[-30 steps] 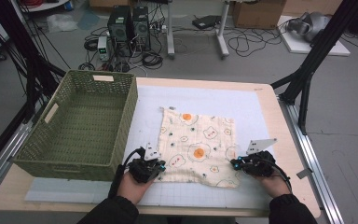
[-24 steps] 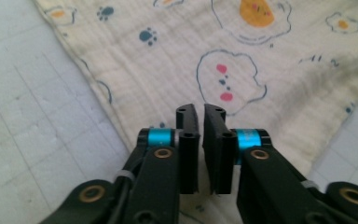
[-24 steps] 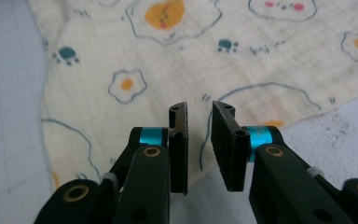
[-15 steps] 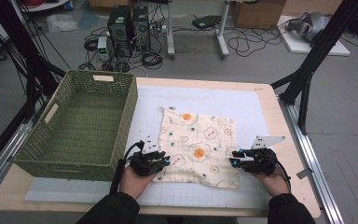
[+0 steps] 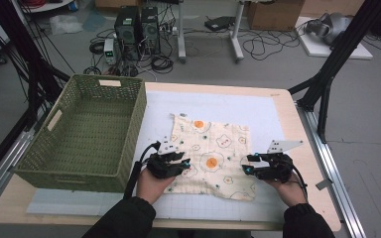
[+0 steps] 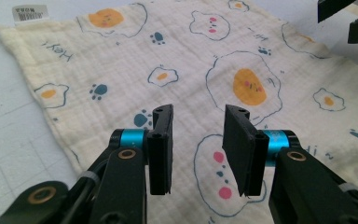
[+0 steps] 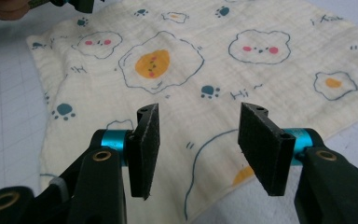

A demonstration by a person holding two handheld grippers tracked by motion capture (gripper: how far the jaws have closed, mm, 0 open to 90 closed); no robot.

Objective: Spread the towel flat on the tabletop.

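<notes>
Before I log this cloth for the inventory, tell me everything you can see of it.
The cloth is a cream, crinkled gauze-like square printed with fried eggs, bear faces, blue paw prints and words like "Hey" and "Hi". A white label sits at one far corner. It lies spread nearly flat on the table's white mat, right of the basket. The left gripper and right gripper hover over its near edge, jaws just opened, nothing between them.
</notes>
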